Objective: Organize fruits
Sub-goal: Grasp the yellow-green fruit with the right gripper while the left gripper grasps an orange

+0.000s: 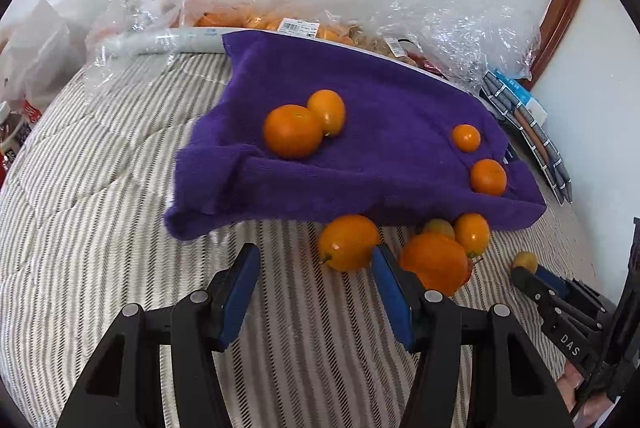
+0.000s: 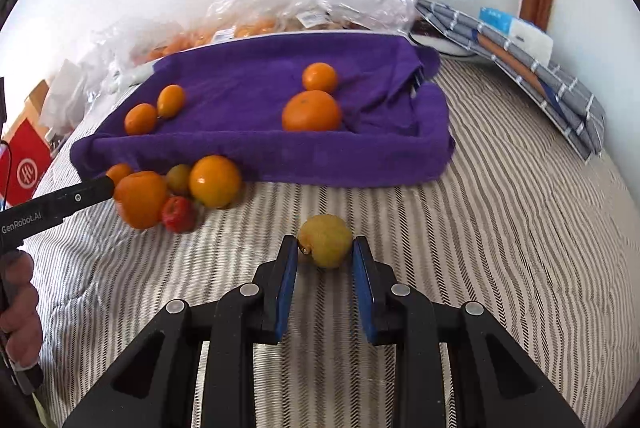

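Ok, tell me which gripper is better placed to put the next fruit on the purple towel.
Right. The right gripper already has its pads closed on the small yellow fruit just in front of the purple towel. The left gripper stands open and empty beside the orange pile.

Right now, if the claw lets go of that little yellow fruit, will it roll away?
Probably only a little. The yellow fruit is round, so it could roll, but the striped bedding looks soft and would likely slow it. The right claw pinches it on both sides; it seems small and light.
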`<action>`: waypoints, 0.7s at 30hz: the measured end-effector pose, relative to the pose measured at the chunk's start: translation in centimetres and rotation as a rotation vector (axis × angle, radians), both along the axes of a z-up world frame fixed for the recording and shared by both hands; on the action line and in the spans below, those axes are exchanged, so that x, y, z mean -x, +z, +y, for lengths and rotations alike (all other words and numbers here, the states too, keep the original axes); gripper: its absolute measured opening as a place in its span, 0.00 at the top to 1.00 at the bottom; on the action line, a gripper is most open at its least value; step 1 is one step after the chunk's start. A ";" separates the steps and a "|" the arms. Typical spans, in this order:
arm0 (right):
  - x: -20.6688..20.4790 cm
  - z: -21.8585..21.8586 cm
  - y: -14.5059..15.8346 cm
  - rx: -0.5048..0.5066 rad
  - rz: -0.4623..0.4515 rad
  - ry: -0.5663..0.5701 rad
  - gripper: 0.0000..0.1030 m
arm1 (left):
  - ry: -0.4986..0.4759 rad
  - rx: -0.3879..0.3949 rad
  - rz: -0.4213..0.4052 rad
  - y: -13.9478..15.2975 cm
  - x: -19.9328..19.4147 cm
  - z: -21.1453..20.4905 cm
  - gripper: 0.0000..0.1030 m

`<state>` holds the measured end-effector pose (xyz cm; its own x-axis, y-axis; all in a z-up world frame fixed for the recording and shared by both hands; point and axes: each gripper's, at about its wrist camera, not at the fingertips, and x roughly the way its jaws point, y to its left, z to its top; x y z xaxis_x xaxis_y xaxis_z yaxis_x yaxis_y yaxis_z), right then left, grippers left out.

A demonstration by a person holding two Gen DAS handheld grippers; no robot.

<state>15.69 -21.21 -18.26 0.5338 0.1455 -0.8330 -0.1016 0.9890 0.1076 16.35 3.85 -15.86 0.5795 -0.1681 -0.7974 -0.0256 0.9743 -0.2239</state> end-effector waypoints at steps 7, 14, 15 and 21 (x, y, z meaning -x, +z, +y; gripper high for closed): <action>0.2 0.5 0.1 0.033 -0.024 0.005 0.73 | -0.038 0.050 -0.036 -0.7 -0.5 -0.4 0.63; 0.6 -0.7 0.7 -0.073 -0.055 -0.004 0.73 | -0.053 0.010 -0.075 -0.5 0.3 -1.3 0.69; 0.6 -0.9 0.7 -0.087 -0.055 -0.009 0.73 | -0.061 0.001 -0.084 -0.3 0.5 -1.5 0.69; 0.9 -1.0 0.9 -0.108 -0.073 -0.012 0.73 | -0.062 -0.024 -0.084 -0.1 0.4 -1.7 0.69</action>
<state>14.84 -22.23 -17.41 0.5943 0.2251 -0.7721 -0.1012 0.9733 0.2059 15.99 2.10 -15.99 0.6337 -0.1877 -0.7504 0.0532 0.9784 -0.1998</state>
